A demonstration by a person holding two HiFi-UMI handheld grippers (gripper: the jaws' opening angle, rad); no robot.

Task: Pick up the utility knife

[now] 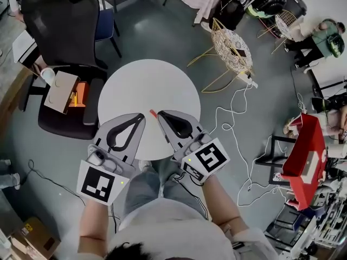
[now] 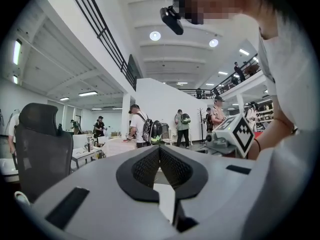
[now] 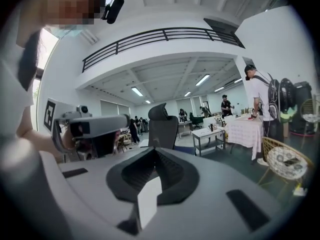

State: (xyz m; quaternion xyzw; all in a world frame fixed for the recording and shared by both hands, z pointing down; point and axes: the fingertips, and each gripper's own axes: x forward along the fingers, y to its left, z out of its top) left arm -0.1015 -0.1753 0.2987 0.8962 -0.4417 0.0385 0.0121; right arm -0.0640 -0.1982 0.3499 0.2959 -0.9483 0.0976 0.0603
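**A:** Left gripper (image 1: 141, 117)?

**B:** Held over the near edge of the round white worktop (image 1: 146, 85). Jaws pressed together, nothing between them.

**A:** And the right gripper (image 1: 161, 115)?

**B:** Much the same. Jaws closed tip to tip, with nothing showing between them in its own view. Sits just beside the left one, both tips near each other and aimed at the worktop's middle.

**A:** Utility knife (image 1: 153, 113)?

**B:** Only a small red sliver on the worktop, between the two tips and right at the right gripper's tip. Too small to tell whether touching or just apart.

**A:** Around the worktop?

**B:** Black office chair (image 1: 65, 15) off to the far left and a gold wire chair (image 1: 232, 49) to the far right. White cable (image 1: 233, 118) looping over the grey floor (image 1: 162, 31). Red box (image 1: 303, 150) well off to the right.
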